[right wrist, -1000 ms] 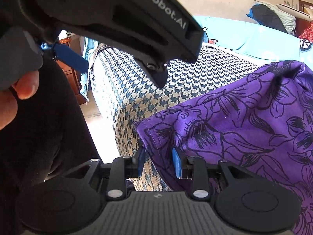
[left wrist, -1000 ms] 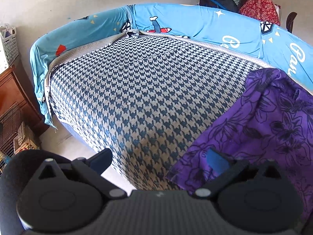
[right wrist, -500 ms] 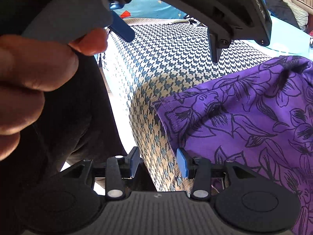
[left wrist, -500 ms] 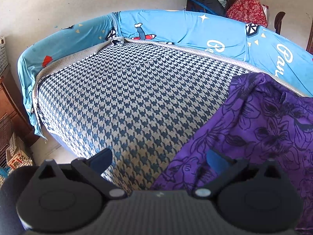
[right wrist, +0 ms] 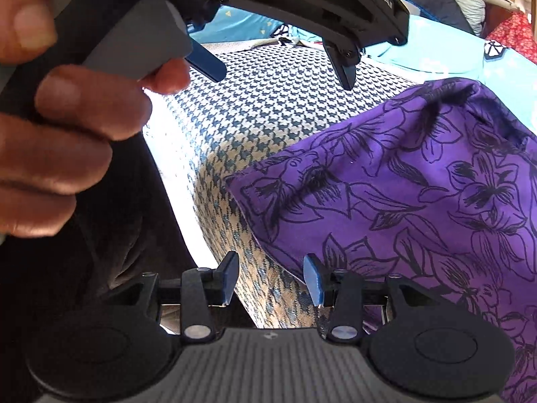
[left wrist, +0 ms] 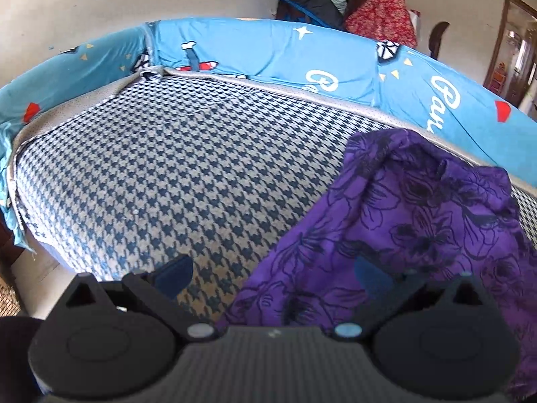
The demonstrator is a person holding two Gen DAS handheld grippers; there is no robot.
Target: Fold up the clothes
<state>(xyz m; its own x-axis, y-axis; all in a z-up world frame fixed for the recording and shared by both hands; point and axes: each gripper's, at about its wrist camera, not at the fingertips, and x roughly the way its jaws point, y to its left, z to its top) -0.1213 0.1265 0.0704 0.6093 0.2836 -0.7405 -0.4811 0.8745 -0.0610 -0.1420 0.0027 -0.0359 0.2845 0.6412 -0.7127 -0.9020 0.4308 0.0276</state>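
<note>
Houndstooth bed (left wrist: pixel 174 174), blue bolsters (left wrist: pixel 255 50) behind

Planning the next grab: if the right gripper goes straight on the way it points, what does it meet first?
Probably the houndstooth bed cover at the mattress edge; the right gripper is open, and the purple floral garment hem sits just right of that line.

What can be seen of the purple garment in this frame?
The purple garment is a thin-looking fabric printed with black outline flowers. It lies crumpled and unfolded on the houndstooth bed cover, bunched up at the far end. A stitched hem corner hangs over the bed's near edge. Neither gripper is holding it.
</note>
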